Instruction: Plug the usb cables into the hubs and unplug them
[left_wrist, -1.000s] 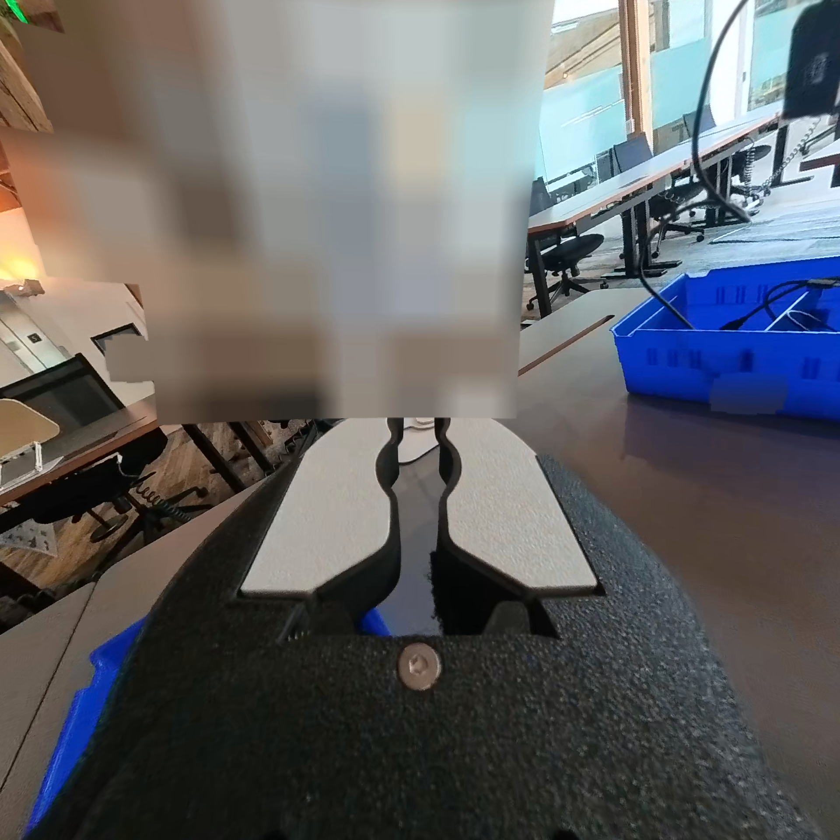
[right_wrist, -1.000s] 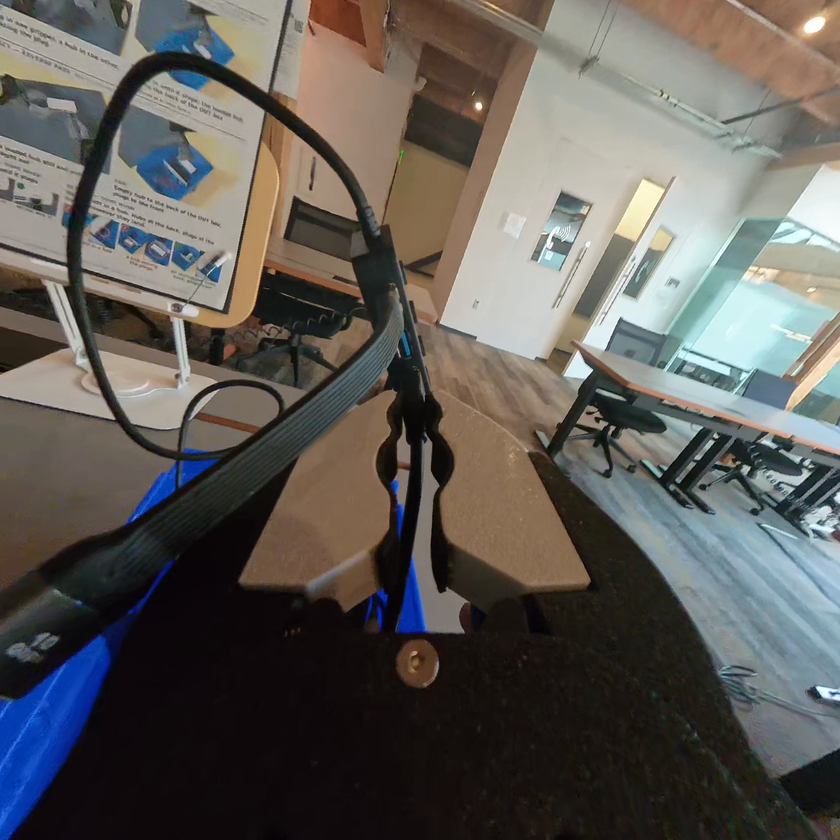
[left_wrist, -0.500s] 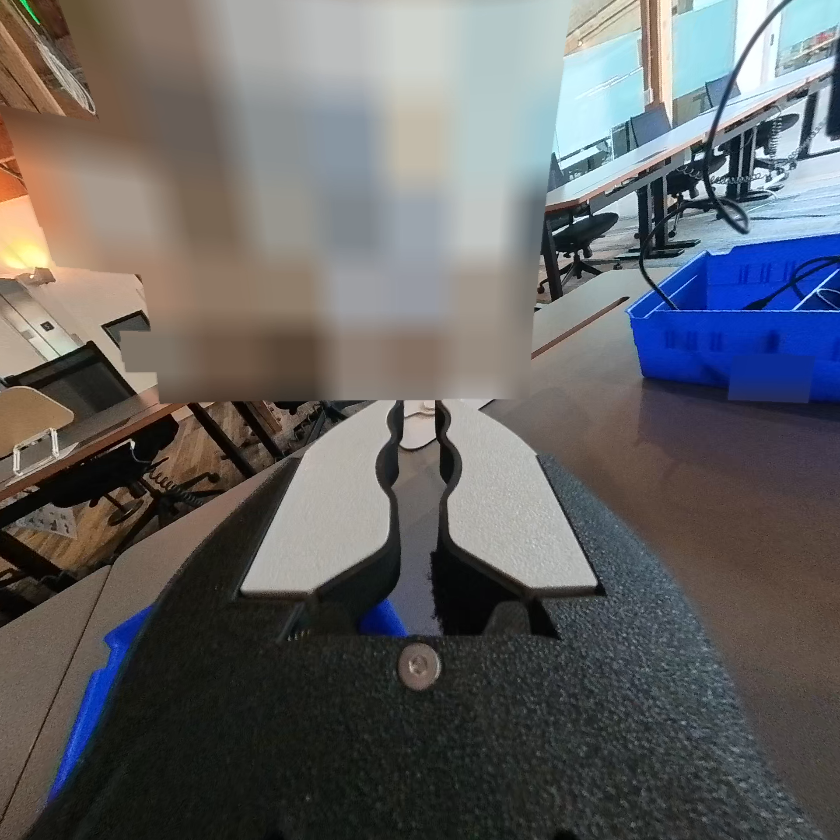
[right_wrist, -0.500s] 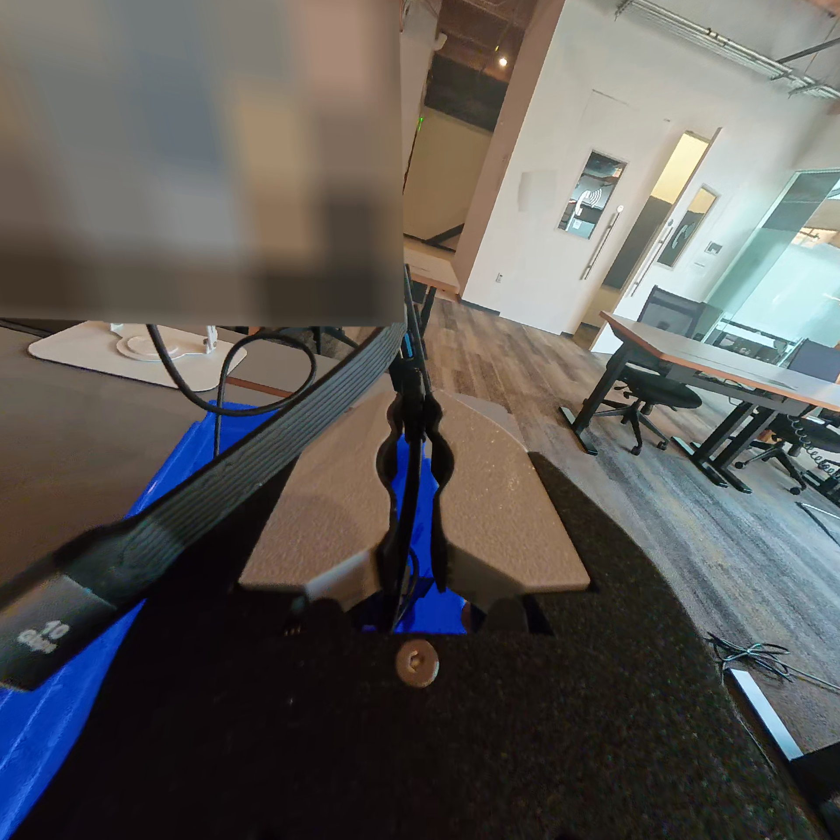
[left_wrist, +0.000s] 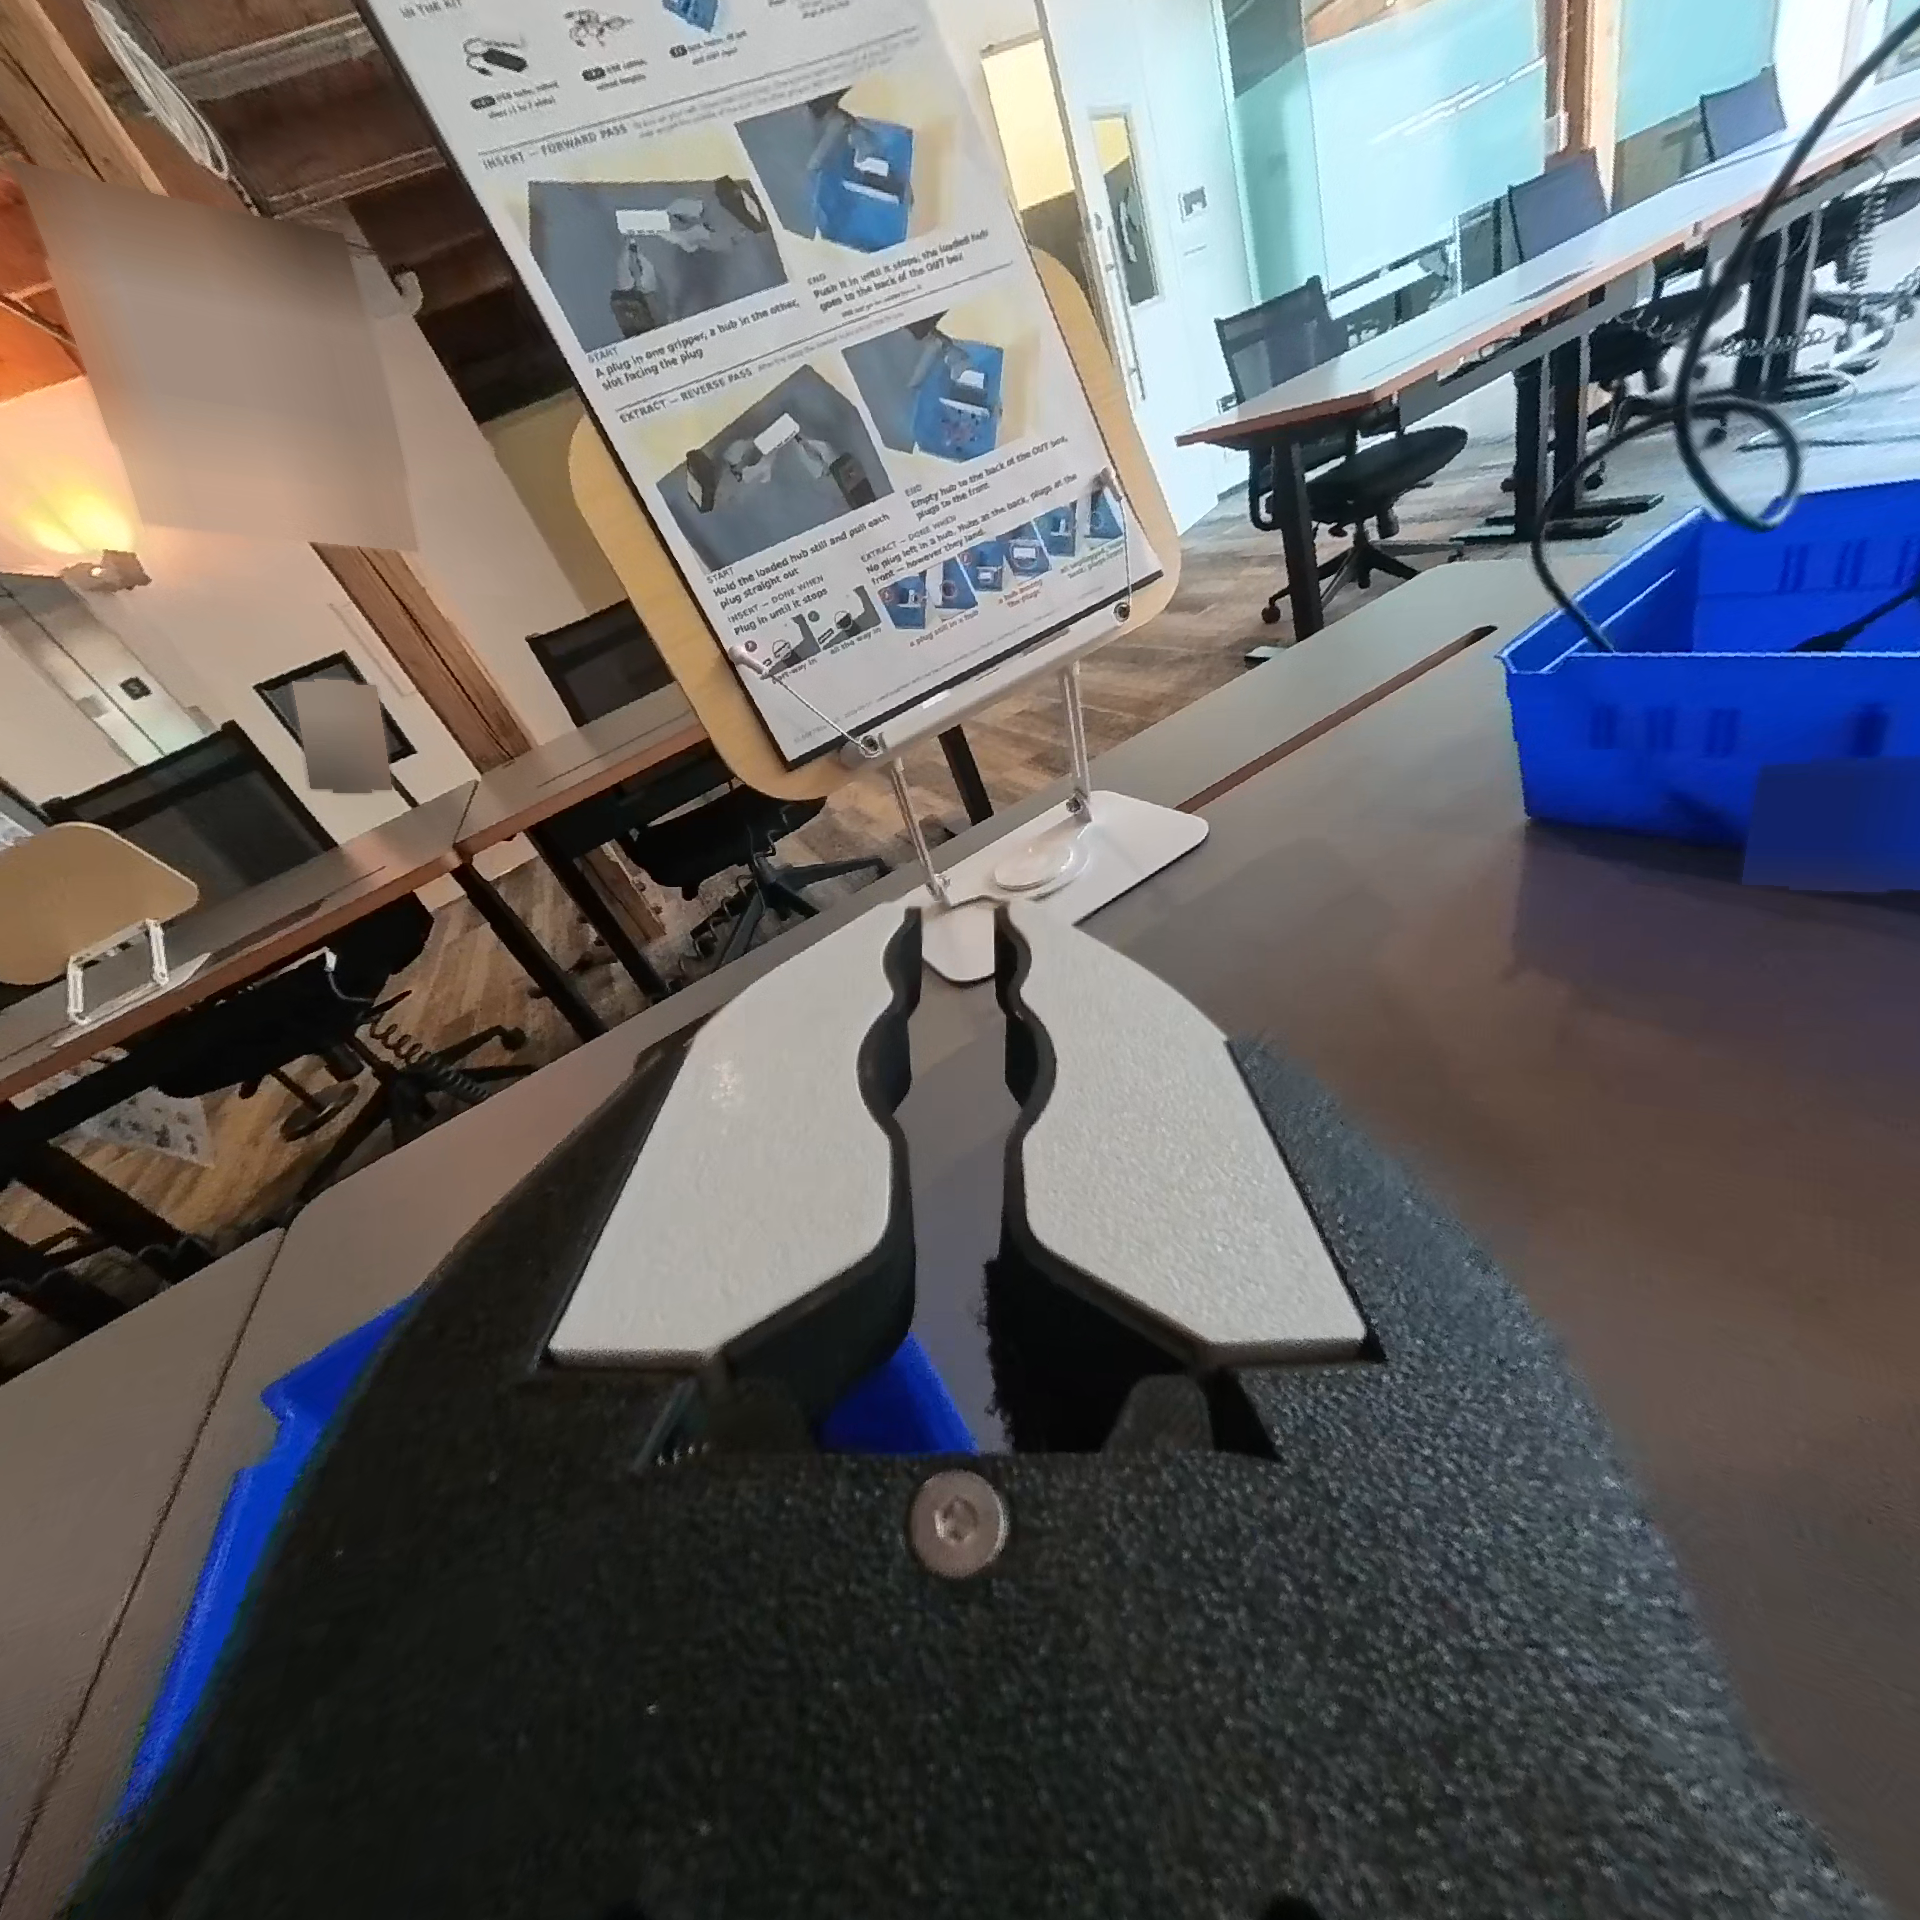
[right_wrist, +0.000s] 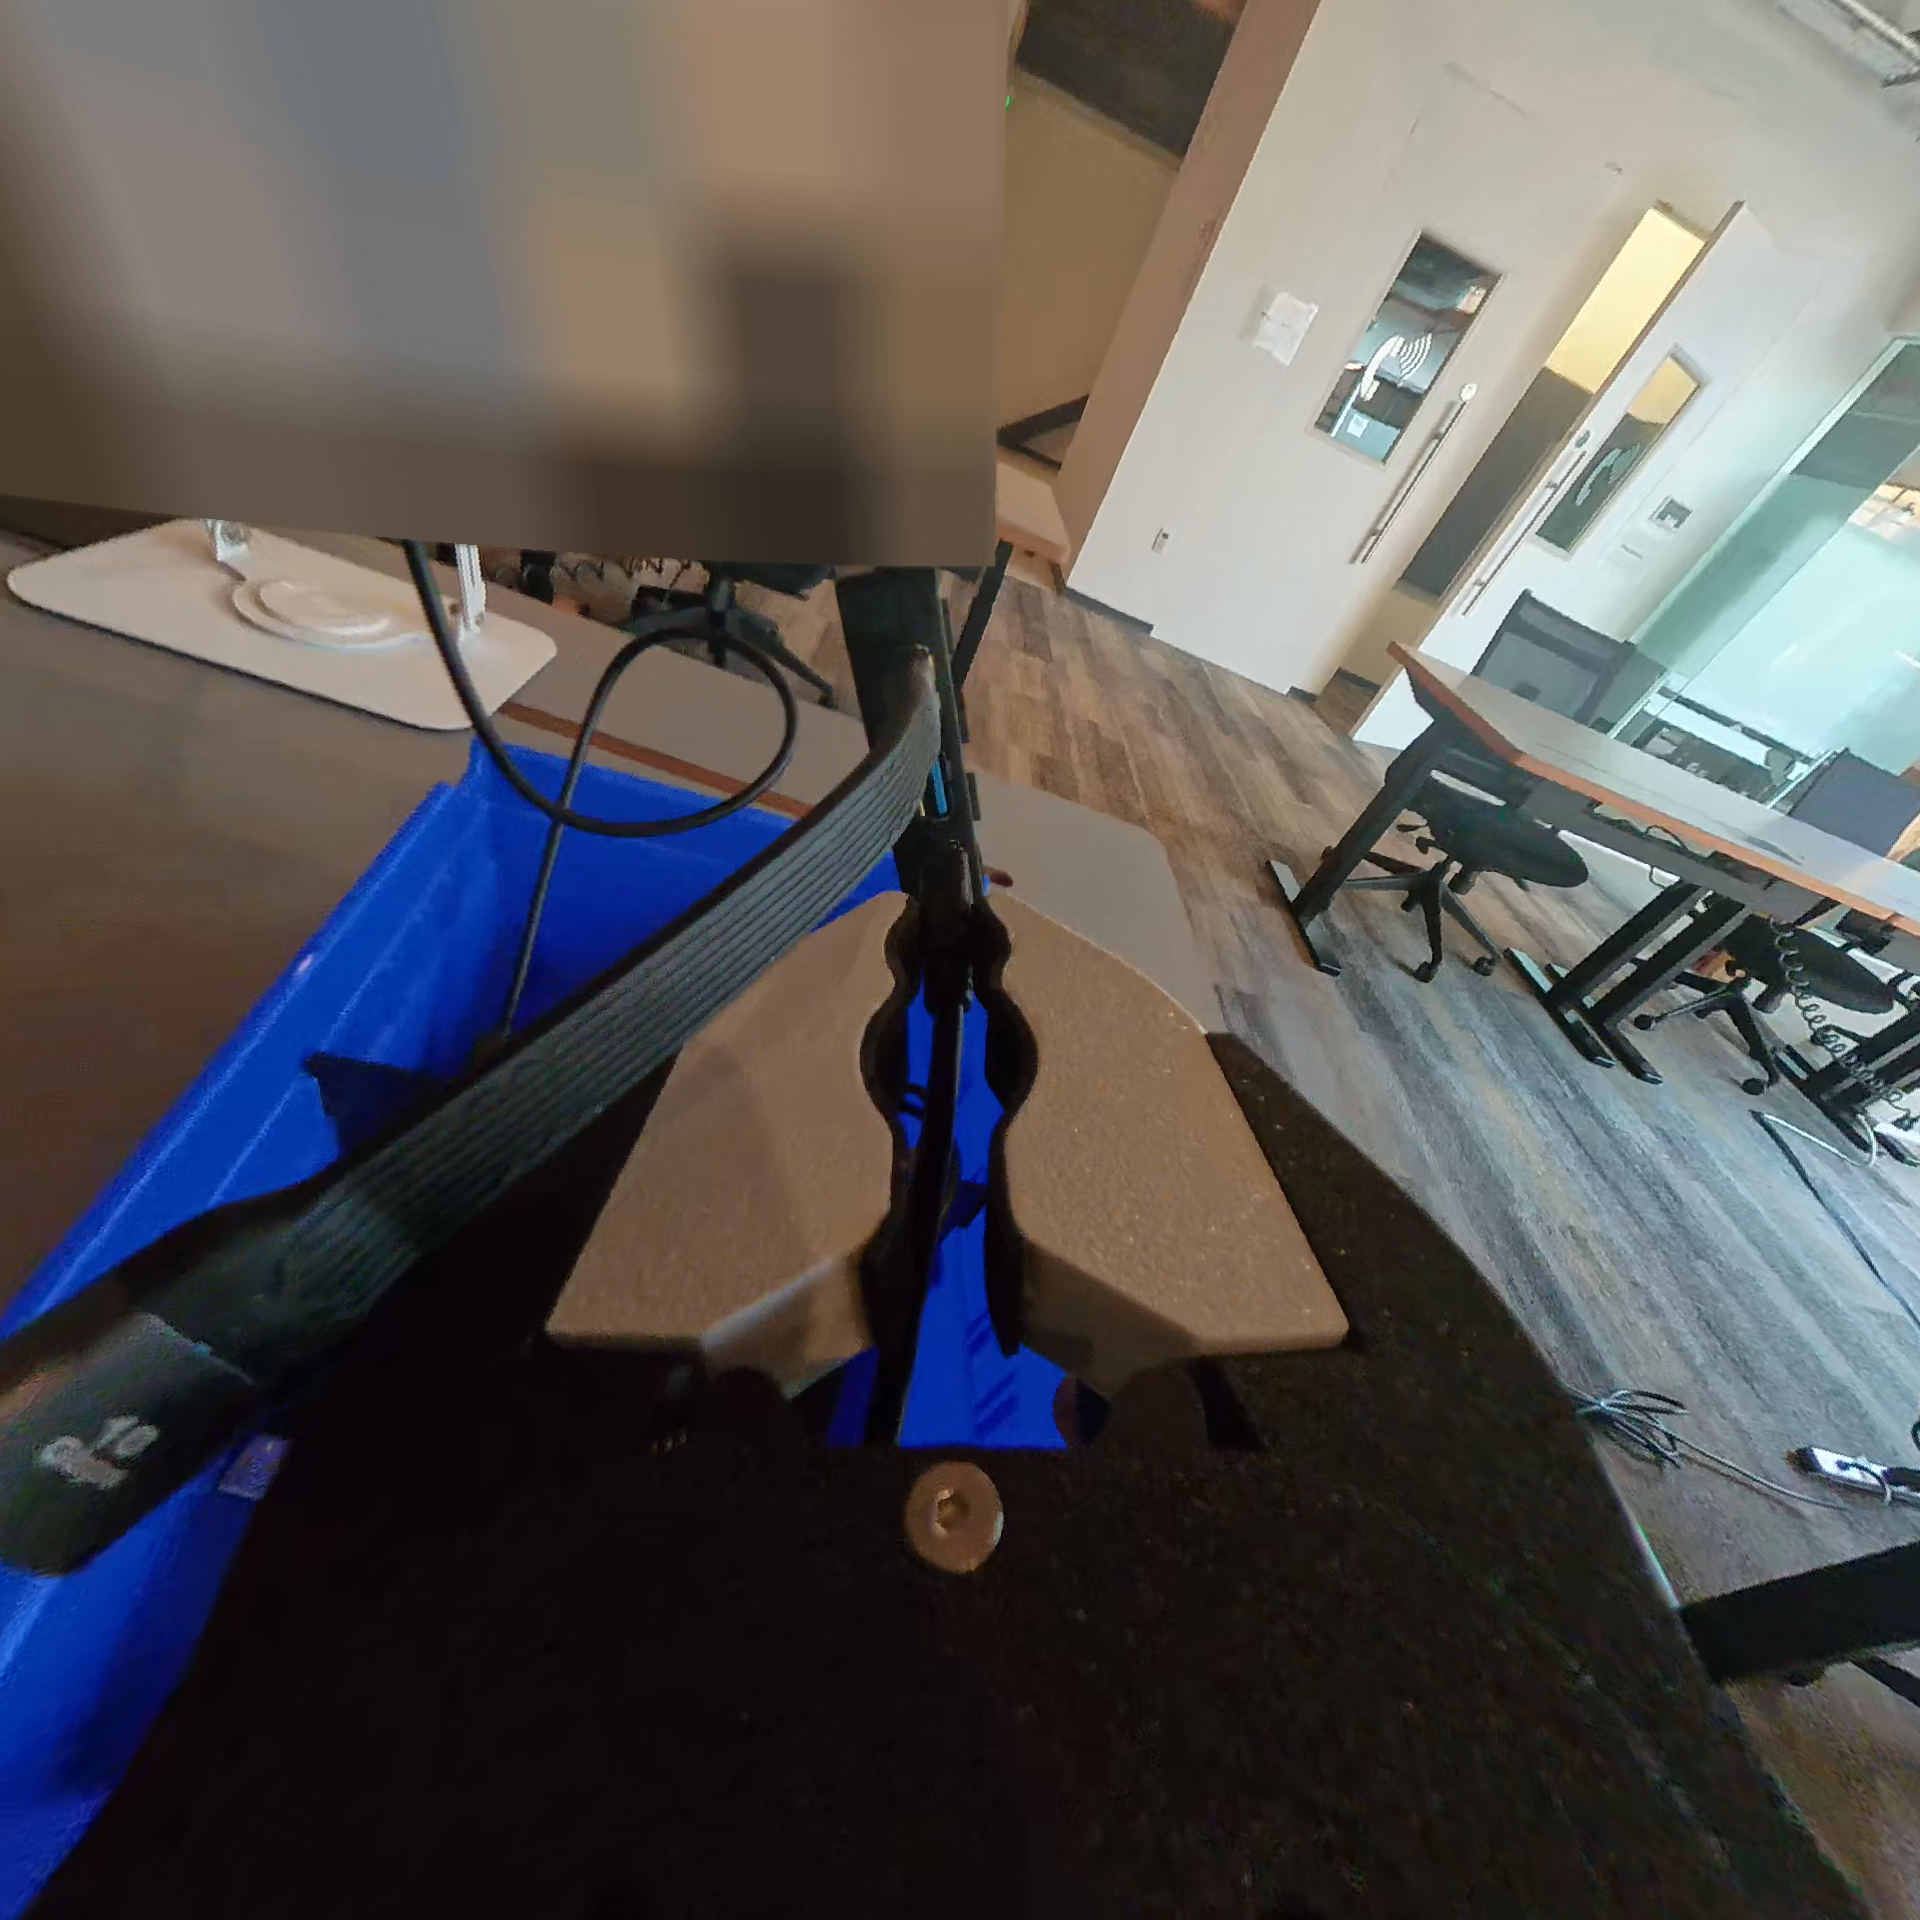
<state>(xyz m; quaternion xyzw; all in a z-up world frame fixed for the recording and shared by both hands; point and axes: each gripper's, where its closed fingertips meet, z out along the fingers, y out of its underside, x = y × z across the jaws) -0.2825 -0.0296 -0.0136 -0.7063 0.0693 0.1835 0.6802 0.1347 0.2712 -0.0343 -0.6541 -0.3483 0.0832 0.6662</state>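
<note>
The left gripper (left_wrist: 958, 940), black textured body with two pale grey finger plates, has only a narrow gap between its fingers and nothing in it, hanging over the dark brown tabletop (left_wrist: 1507, 1143). Poking out from under its body on the near left is a bright blue plastic bin (left_wrist: 208, 1590). Ahead of it stands a printed instruction sheet on a wooden board with a white metal stand (left_wrist: 831, 416), and off to the right sits a second blue plastic bin (left_wrist: 1662, 748) with thin black cables (left_wrist: 1558, 582) looping up out of it. Over on the other side, the right gripper (right_wrist: 940, 894) is clamped tight on a thin black usb cable (right_wrist: 935, 1122) that runs back between its fingers, with the plug end sticking up past the fingertips, though a blur patch hides the top. A flat grey ribbed cable (right_wrist: 623, 1029) arcs from that plug down to the lower left, ending in a black connector block (right_wrist: 94, 1434). All of this hangs above that blue bin, close to the table edge.
</note>
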